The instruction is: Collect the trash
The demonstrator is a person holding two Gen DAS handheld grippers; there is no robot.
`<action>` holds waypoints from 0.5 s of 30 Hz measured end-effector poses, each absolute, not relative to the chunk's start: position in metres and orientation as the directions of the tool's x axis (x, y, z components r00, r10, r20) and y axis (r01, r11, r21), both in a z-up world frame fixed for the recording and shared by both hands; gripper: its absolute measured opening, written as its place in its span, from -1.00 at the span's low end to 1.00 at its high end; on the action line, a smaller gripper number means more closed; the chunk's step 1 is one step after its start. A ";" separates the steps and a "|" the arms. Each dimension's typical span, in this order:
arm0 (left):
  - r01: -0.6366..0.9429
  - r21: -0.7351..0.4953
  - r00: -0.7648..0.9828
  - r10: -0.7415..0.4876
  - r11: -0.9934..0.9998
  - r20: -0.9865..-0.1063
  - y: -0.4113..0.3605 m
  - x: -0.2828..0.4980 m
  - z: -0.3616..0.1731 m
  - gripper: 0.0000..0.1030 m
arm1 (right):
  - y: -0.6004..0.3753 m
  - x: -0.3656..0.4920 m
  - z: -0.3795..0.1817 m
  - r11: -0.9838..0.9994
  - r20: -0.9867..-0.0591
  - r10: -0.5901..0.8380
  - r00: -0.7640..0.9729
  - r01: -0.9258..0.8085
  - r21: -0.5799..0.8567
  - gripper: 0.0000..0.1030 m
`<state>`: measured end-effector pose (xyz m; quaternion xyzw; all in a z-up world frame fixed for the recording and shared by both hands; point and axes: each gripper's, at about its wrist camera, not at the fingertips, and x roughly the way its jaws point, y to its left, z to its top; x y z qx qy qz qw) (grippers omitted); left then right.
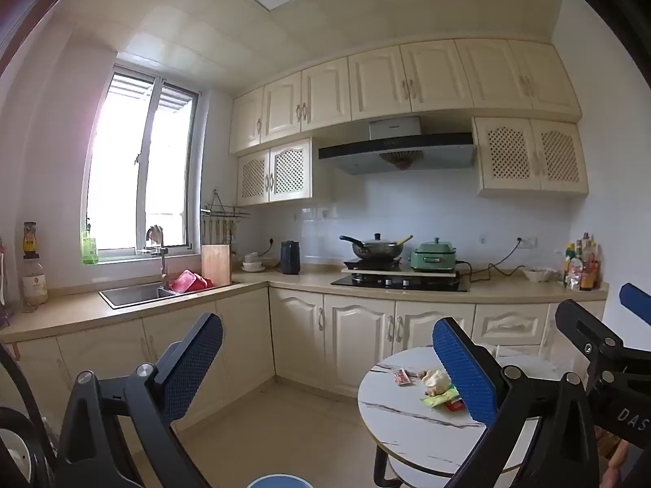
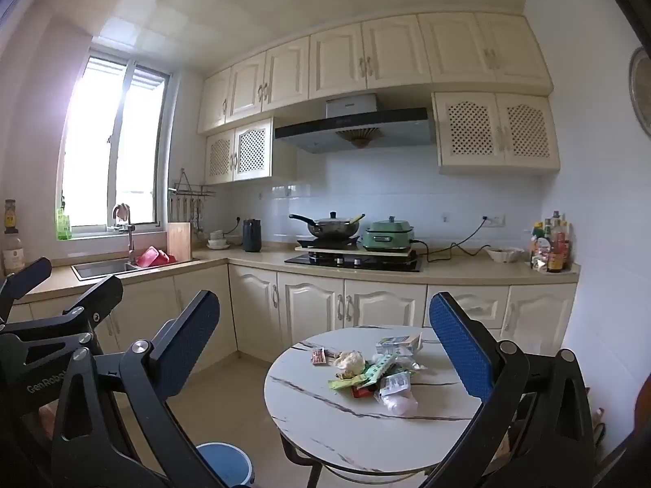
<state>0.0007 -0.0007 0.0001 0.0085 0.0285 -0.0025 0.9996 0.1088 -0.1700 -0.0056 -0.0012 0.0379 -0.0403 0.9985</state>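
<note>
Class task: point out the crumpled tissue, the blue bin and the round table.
crumpled tissue point(image 2: 349, 362): right wrist view, its middle.
blue bin point(image 2: 223, 460): right wrist view, its top.
round table point(image 2: 325, 419): right wrist view, bare top.

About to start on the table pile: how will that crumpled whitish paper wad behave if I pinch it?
The crumpled wad looks like loosely balled tissue, so probably light and soft, likely to squash rather than resist. It lies against the green wrapper, so a nudge may drag that too. Both grippers, right and left, are open.
</note>
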 end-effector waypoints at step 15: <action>0.010 0.000 0.998 -0.010 1.000 -0.056 -0.001 0.004 0.003 0.99 | -0.177 0.108 -0.006 0.996 -0.084 -0.084 0.993 0.084 -0.001 1.00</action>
